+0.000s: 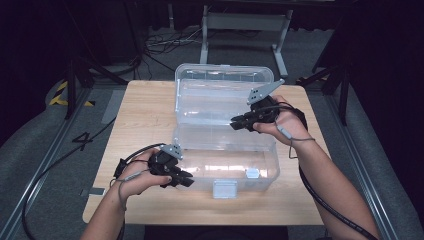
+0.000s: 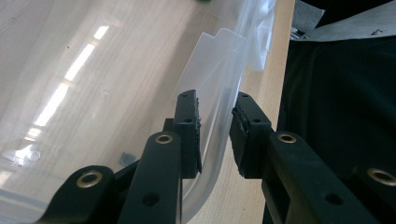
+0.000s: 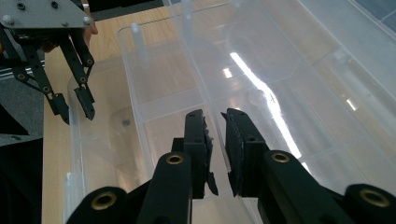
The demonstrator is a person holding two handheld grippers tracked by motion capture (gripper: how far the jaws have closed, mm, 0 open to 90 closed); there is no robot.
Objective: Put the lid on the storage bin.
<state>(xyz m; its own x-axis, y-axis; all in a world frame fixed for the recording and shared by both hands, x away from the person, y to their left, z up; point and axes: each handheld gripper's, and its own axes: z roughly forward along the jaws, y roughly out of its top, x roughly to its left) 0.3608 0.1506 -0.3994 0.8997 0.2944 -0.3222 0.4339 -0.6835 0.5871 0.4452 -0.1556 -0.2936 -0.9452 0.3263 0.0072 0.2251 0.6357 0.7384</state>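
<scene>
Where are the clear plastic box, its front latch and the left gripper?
clear plastic box [image 1: 260, 172], high view, on its front wall near the right corner.
front latch [image 1: 224, 189], high view, on the middle of the flap.
left gripper [image 2: 215, 135], left gripper view, midway between its fingertips, which straddle the box's rim.

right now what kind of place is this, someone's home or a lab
Most likely a lab or recording studio, not a home. A small wooden table stands alone among black curtains, cables trail over grey carpet, and yellow-black hazard tape marks the floor. On the table is just a clear plastic box with its lid open.
</scene>
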